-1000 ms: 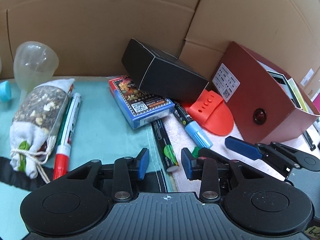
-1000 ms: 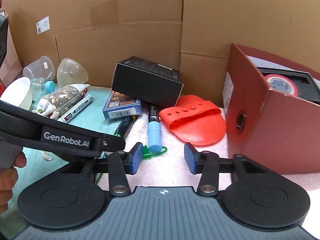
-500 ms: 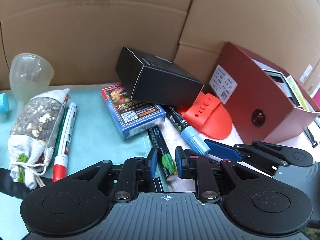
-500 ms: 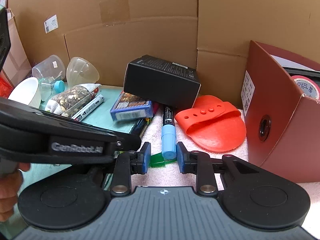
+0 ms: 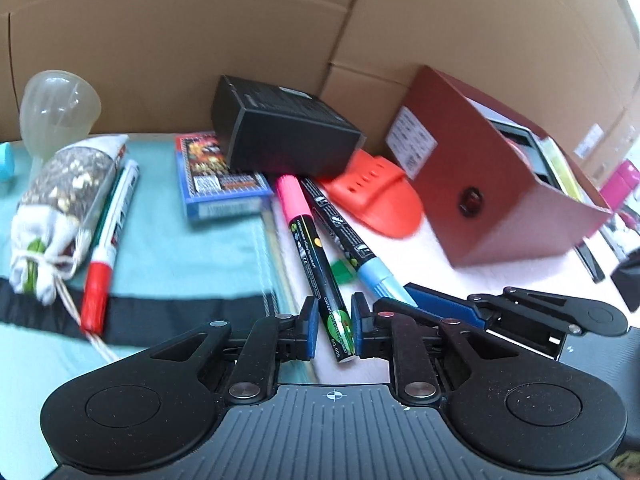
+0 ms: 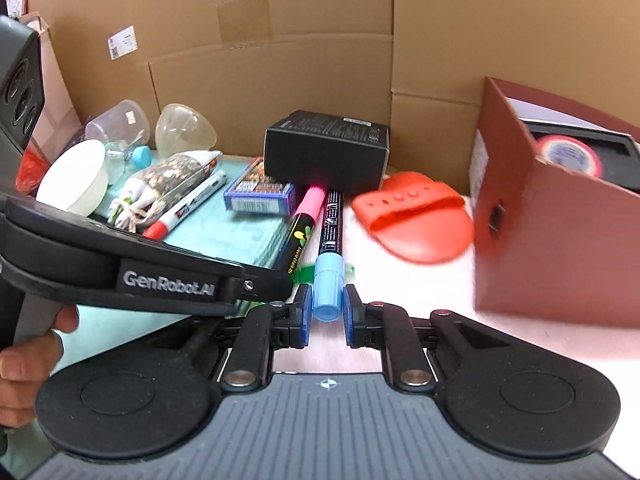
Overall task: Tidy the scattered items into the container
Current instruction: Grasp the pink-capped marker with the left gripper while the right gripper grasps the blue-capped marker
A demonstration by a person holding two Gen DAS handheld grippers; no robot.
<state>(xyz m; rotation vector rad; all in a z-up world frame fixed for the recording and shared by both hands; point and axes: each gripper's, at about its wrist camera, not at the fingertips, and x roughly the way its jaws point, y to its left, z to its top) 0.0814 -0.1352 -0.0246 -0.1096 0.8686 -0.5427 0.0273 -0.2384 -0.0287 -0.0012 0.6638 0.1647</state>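
left gripper pinching pink-capped marker | right gripper closing on blue-capped marker

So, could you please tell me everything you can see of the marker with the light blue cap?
The light blue capped marker has a slim black barrel with white print and a ribbed, pale blue cap that looks plastic. It points away from the camera, its far end at the black box, beside the pink capped marker. The right gripper is closing on its cap, the pads either side. A green tab shows beneath the cap.
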